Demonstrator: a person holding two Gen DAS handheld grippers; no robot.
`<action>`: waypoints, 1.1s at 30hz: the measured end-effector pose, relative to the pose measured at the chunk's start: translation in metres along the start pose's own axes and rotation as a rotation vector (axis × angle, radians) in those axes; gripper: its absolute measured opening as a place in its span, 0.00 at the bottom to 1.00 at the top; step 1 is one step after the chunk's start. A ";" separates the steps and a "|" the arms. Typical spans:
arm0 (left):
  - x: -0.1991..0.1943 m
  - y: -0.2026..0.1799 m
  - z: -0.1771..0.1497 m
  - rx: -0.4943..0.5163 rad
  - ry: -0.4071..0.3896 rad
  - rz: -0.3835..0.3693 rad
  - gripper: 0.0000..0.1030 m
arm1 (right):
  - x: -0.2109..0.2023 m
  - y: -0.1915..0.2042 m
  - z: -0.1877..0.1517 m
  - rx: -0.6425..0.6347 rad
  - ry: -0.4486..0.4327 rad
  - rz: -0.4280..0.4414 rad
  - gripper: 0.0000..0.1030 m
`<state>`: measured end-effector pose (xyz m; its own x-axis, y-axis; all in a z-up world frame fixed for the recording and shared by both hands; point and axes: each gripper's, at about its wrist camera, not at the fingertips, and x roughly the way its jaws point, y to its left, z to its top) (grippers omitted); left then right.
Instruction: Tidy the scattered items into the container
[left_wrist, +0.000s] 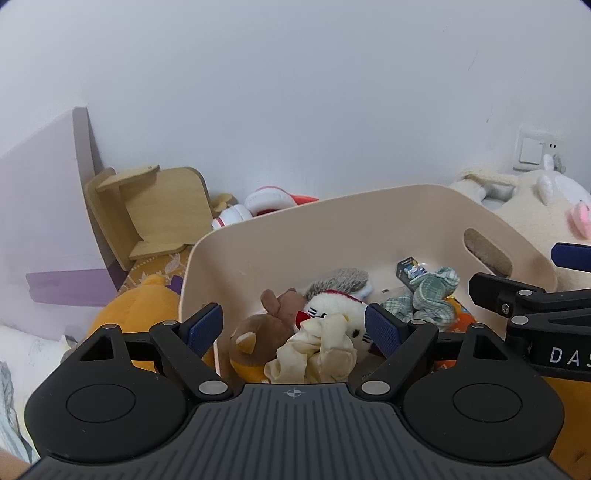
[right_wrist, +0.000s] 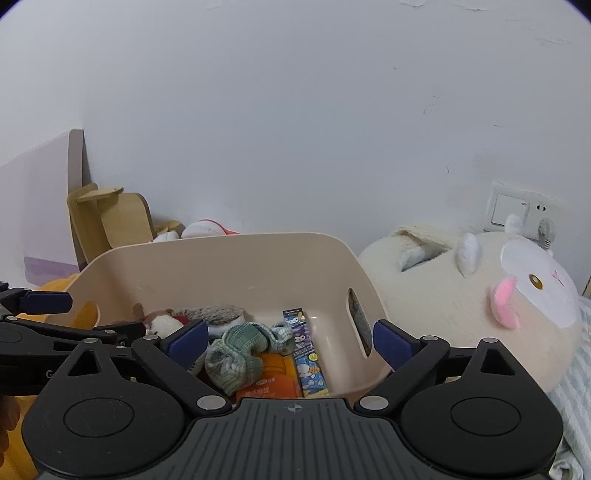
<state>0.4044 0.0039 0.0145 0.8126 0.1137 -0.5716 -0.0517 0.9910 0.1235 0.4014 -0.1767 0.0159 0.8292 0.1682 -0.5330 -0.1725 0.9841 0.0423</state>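
A beige plastic bin (left_wrist: 332, 221) stands on the bed and holds a brown bear plush (left_wrist: 266, 325), a white kitty plush (left_wrist: 332, 314), a cream cloth (left_wrist: 317, 354), a green checked cloth (left_wrist: 432, 295) and a small blue box (left_wrist: 408, 269). My left gripper (left_wrist: 293, 325) is open and empty over the bin's near-left part. My right gripper (right_wrist: 290, 343) is open and empty over the bin (right_wrist: 221, 258), above the green cloth (right_wrist: 240, 350), an orange packet (right_wrist: 273, 380) and a blue snack packet (right_wrist: 306, 354). The right gripper shows at the left view's right edge (left_wrist: 524, 295).
A large cream plush (right_wrist: 480, 306) lies right of the bin. An orange plush (left_wrist: 136, 310) lies to its left. A wooden stand (left_wrist: 155, 210) and a red-white plush (left_wrist: 266, 203) sit by the wall. A wall switch (right_wrist: 517, 214) is behind. Striped bedding (right_wrist: 576, 398) is at right.
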 end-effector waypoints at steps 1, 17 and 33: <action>-0.004 0.000 -0.001 -0.001 -0.006 0.000 0.83 | -0.004 0.000 -0.001 0.003 -0.004 -0.003 0.96; -0.069 0.007 -0.027 -0.048 -0.064 -0.012 0.83 | -0.077 0.011 -0.020 -0.005 -0.080 -0.009 1.00; -0.154 0.011 -0.068 -0.080 -0.134 -0.024 0.84 | -0.157 0.033 -0.058 -0.029 -0.149 -0.059 1.00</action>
<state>0.2391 0.0025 0.0491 0.8842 0.0848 -0.4594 -0.0734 0.9964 0.0428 0.2345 -0.1737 0.0523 0.9078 0.1191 -0.4021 -0.1350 0.9908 -0.0112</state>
